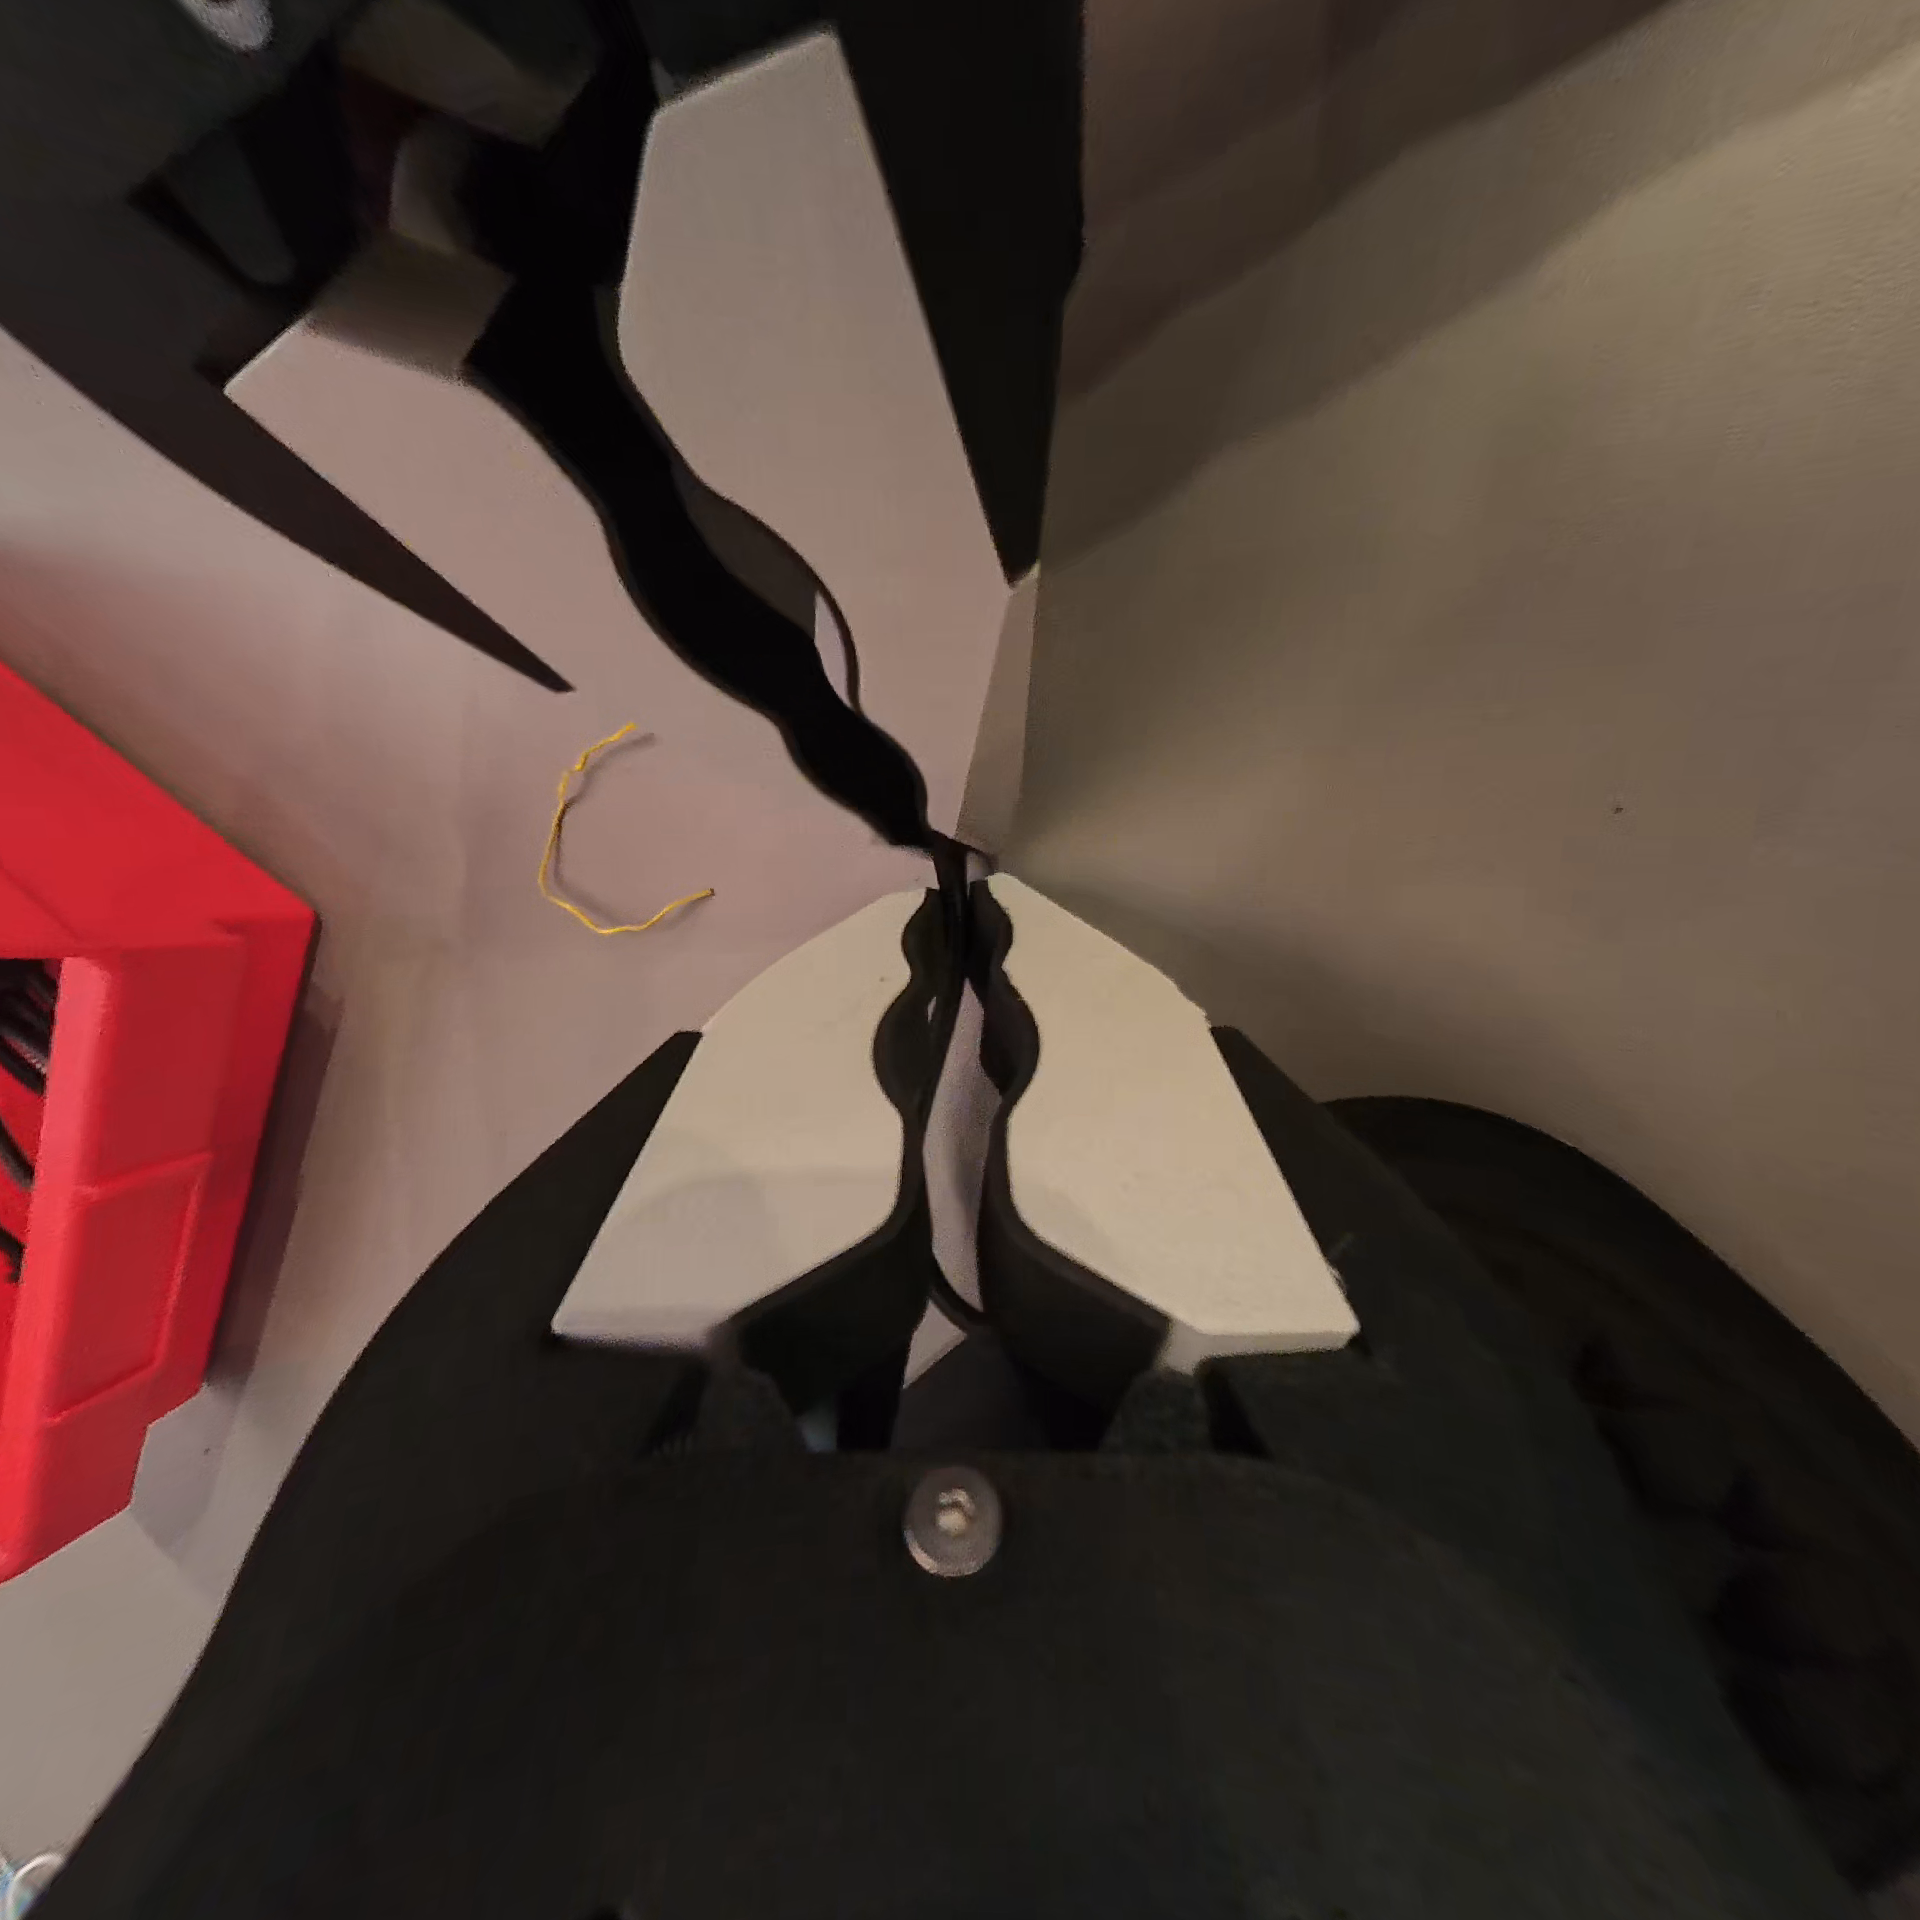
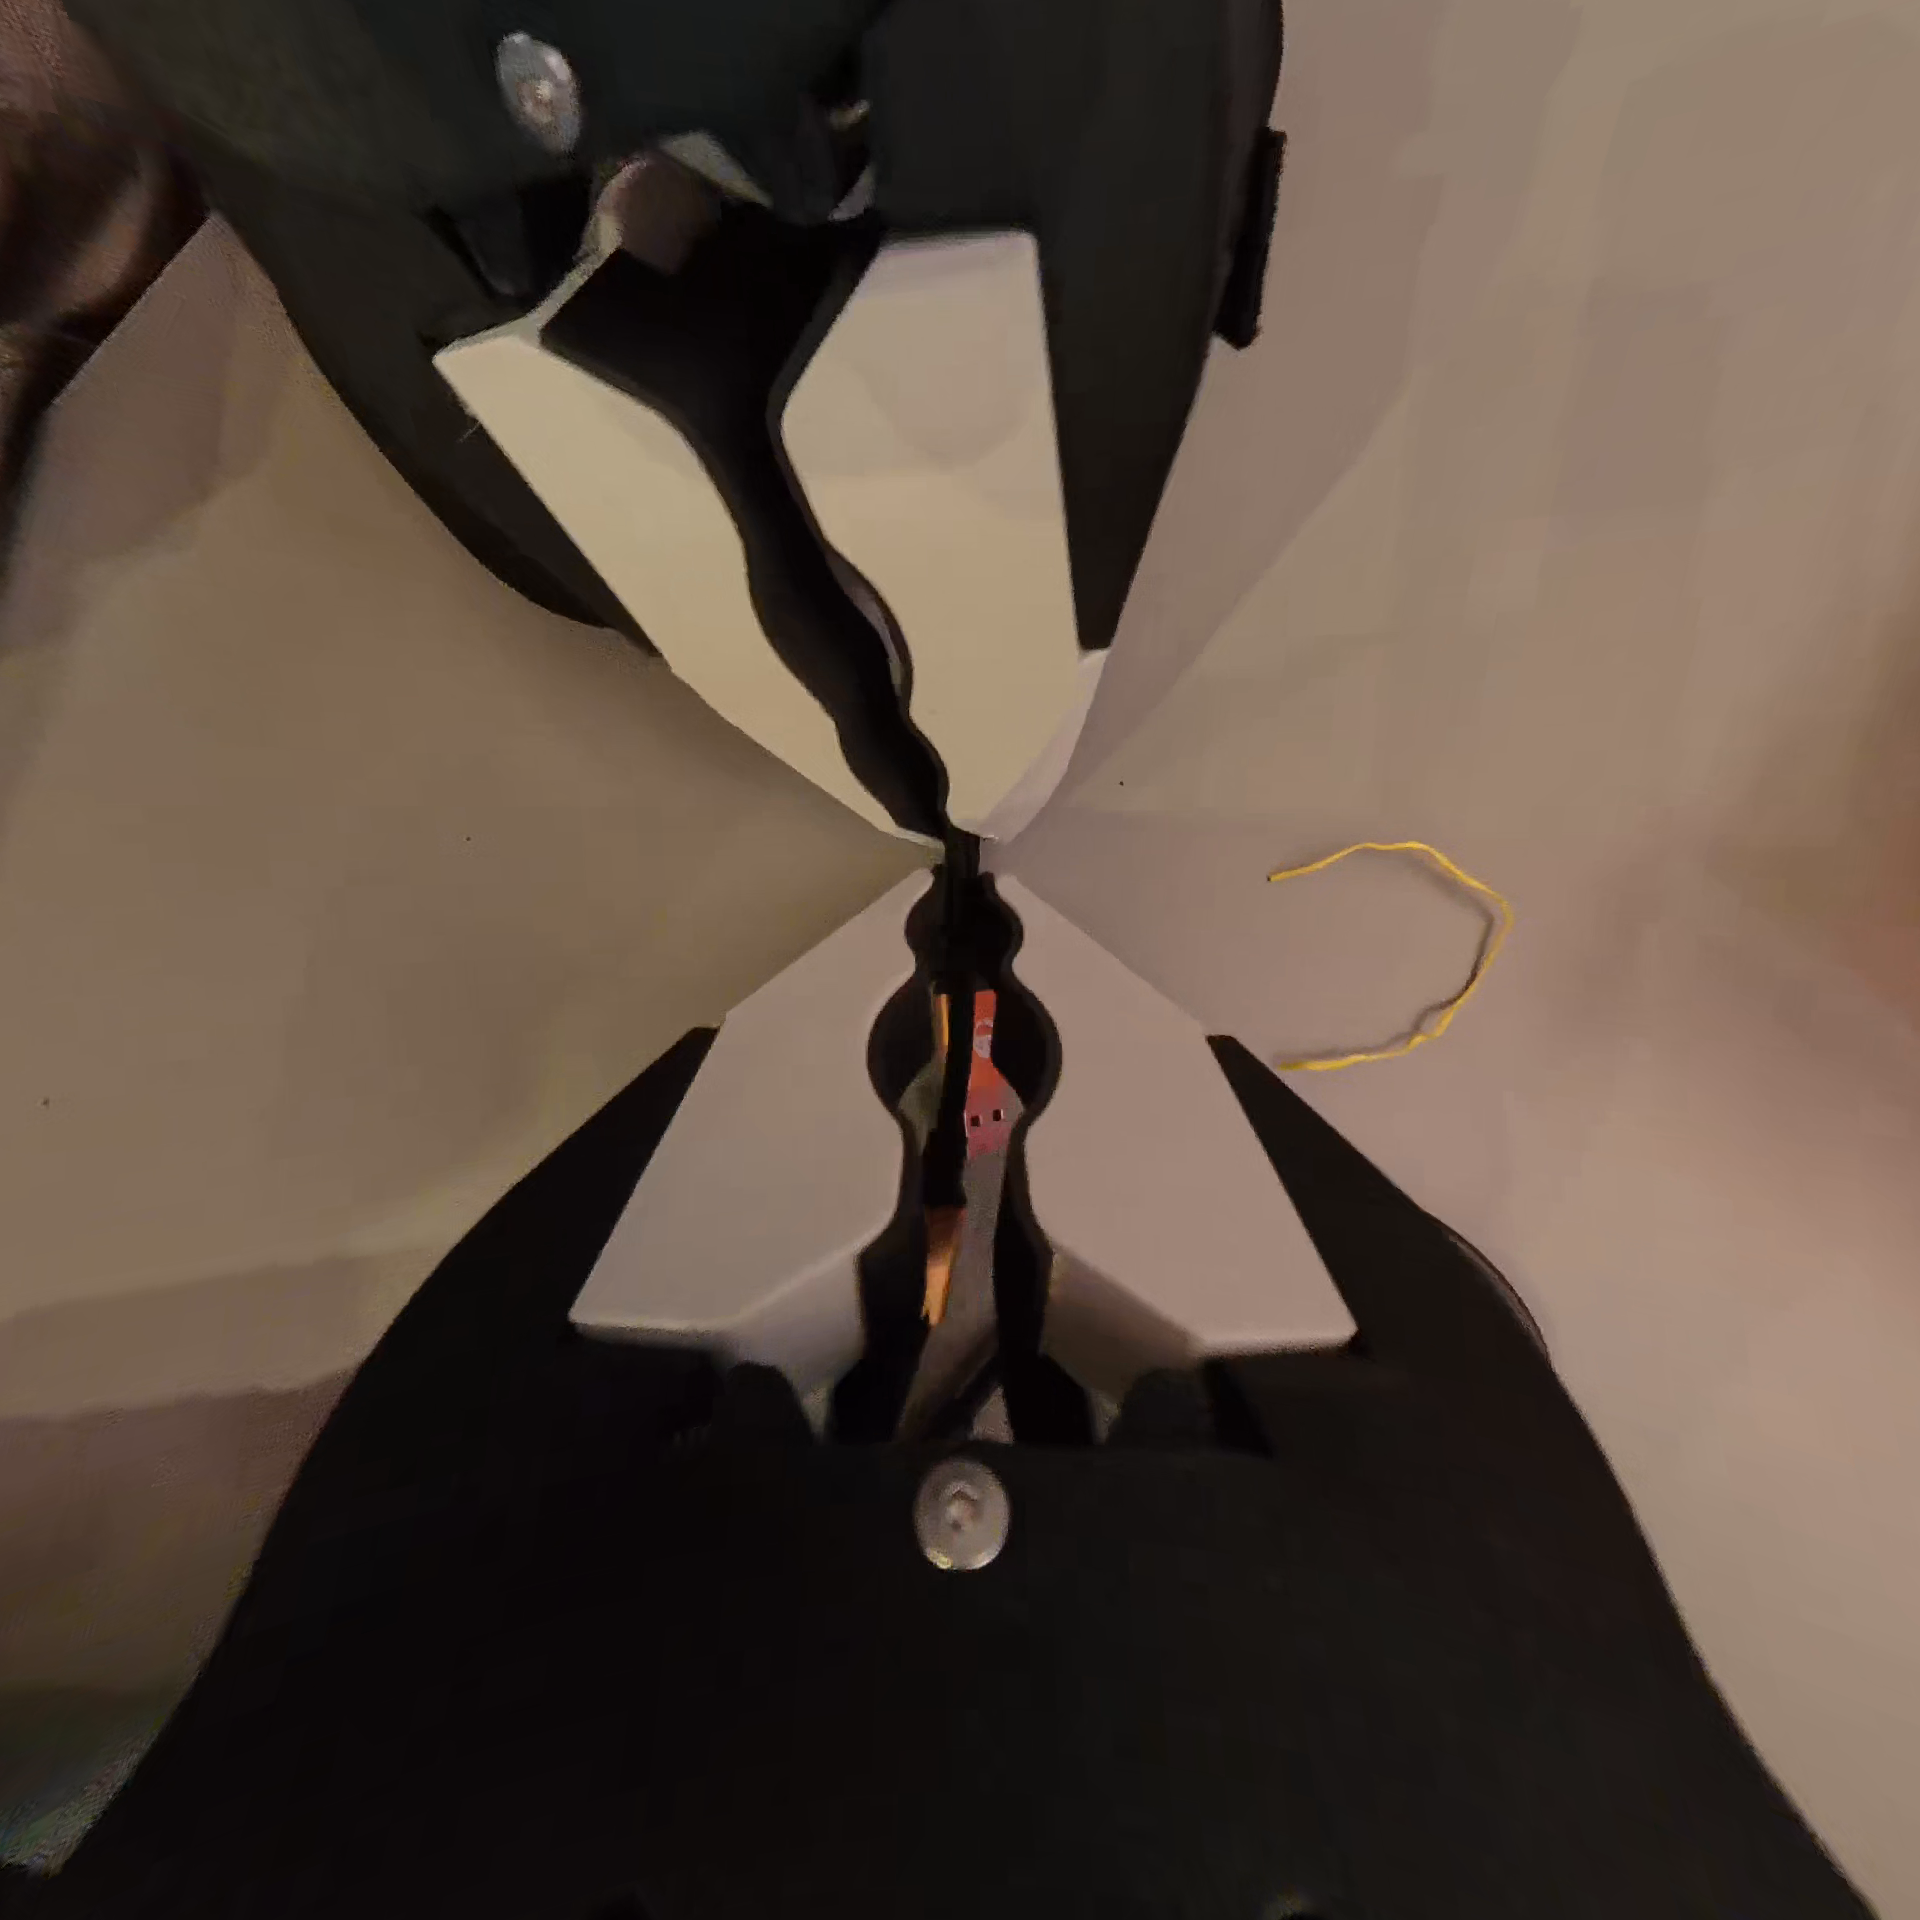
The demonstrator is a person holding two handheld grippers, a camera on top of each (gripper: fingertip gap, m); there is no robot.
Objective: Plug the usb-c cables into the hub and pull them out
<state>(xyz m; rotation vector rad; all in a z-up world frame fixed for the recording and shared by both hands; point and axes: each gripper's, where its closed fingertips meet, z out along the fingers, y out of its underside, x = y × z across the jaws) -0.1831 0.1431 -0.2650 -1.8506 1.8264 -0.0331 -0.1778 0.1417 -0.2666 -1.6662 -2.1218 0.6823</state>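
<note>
Two grippers meet tip to tip above a pale, smooth table (image 2: 312, 831). Each has two white wedge-shaped fingers lined with black wavy rubber pads, mounted on a black body with one silver screw at the centre.

The left gripper (image 1: 956, 894) has its jaws closed on one thin black cable (image 1: 940, 997), which runs lengthwise down the narrow gap between the pads and comes out at the tips. The right gripper (image 2: 961, 883) is also closed, clamping a black cable (image 2: 951, 1091) between its pads; behind that cable, deeper in the gap, sits a small flat piece, orange and grey, with two tiny square holes. Whether that piece is the hub or a plug cannot be told. In each wrist view the other gripper shows at the top, pointing back at the camera, its tips touching the short black stretch that bridges the two pairs of tips. Whether one cable or two spans the grippers cannot be told.

One loose yellow wire (image 2: 1434, 956), thin and bent into an open loop, lies on the table beside the grippers, apart from them. One red plastic box (image 1: 125, 1091) with ribbed sides stands at the table's edge in the left wrist view, well away from the jaws
</note>
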